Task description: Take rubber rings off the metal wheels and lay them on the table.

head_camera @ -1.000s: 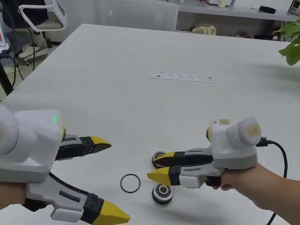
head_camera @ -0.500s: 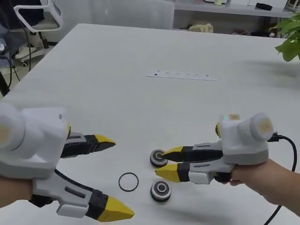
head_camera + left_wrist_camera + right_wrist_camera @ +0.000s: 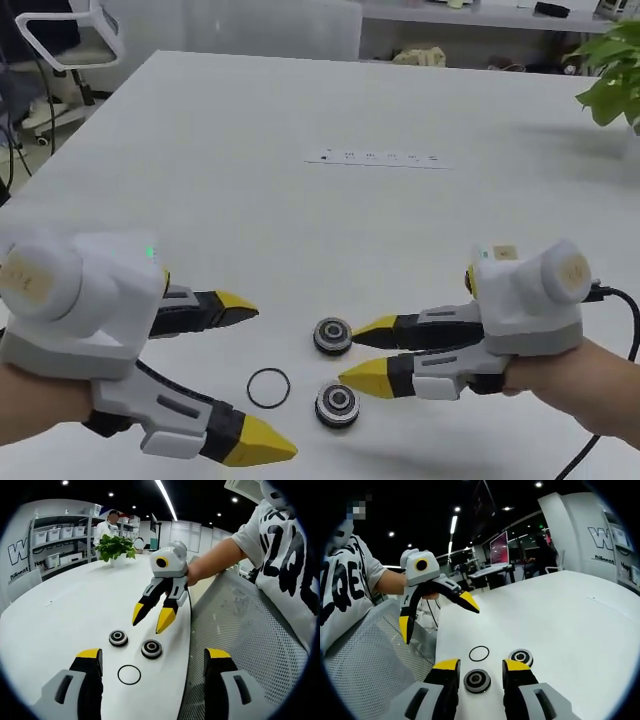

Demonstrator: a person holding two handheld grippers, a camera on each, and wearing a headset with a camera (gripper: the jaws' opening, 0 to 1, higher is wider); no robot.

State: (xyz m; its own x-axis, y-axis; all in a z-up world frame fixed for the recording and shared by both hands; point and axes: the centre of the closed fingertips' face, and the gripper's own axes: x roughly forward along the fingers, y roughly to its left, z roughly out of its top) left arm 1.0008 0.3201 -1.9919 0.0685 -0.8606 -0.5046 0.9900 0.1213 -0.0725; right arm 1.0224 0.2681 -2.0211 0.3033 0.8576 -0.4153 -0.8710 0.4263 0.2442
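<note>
Both tongs open and empty, one ring loose on the worktop.

My left tongs [image 3: 267,381] are spread wide with nothing in them. My right tongs [image 3: 352,354] are parted more narrowly, also gripping nothing, with their yellow tips pointing left. A thin black rubber ring [image 3: 268,388] lies flat on the white worktop [image 3: 300,220], in the gap between the left tongs' tips as I see it from the head view. Just right of it sit two dark-rimmed metal wheels. The far wheel [image 3: 332,336] is beside the right tongs' upper tip, and the near wheel [image 3: 337,404] is just under the lower tip. Ring and wheels lie apart.
</note>
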